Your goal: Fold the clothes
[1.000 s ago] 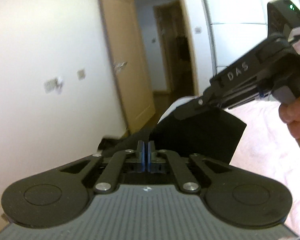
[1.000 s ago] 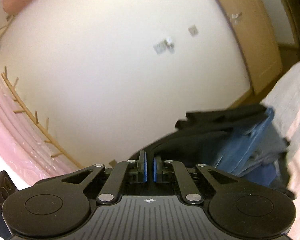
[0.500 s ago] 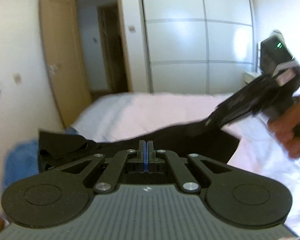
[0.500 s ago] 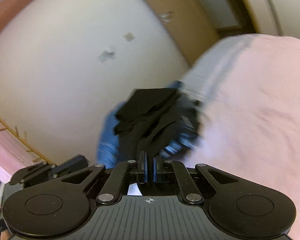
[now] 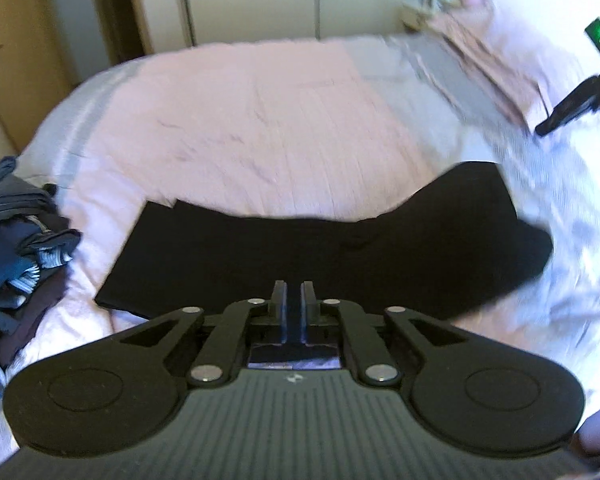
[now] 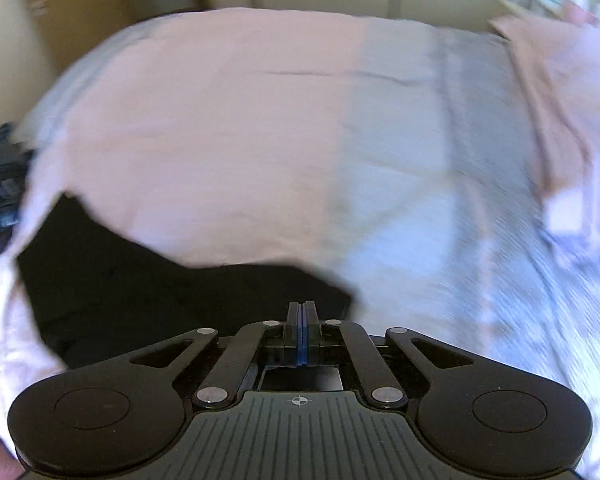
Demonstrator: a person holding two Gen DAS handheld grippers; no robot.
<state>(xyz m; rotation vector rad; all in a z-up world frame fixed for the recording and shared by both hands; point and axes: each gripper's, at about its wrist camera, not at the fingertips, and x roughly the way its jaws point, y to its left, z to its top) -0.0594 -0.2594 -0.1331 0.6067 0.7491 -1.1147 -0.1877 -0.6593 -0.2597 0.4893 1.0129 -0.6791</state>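
- Left wrist view: a black garment (image 5: 300, 248) is seen spread across the near part of the bed (image 5: 260, 120), its long edge running roughly along the bed's near edge, with one squared end toward the near-left corner and a bunched, curved end toward the right.
- A narrow gap is shown between the pads of the left gripper (image 5: 293, 304); its jaws have just been opening, and no cloth can be seen pinched between them, so the garment is judged released on this side.
- Right wrist view: the pads of the right gripper (image 6: 301, 320) are pressed together just over the garment's edge; whether a thin fold of the black cloth is caught between them cannot be told.
- A pile of blue and dark clothes (image 5: 16, 248) is seen at the bed's left edge, just beside the black garment but not on it.
- The step in hand is judged to be laying the garment flat before a fold is made.
- For a clean fold, the bunched right end should be drawn out toward the bed's right side until the edge lies straight, and wrinkles should be smoothed first.
- Corners should then be pinched at matching points on one edge, lifted together, and carried over evenly so that edges meet.
- The garment should be kept clear of the pile at the left edge.
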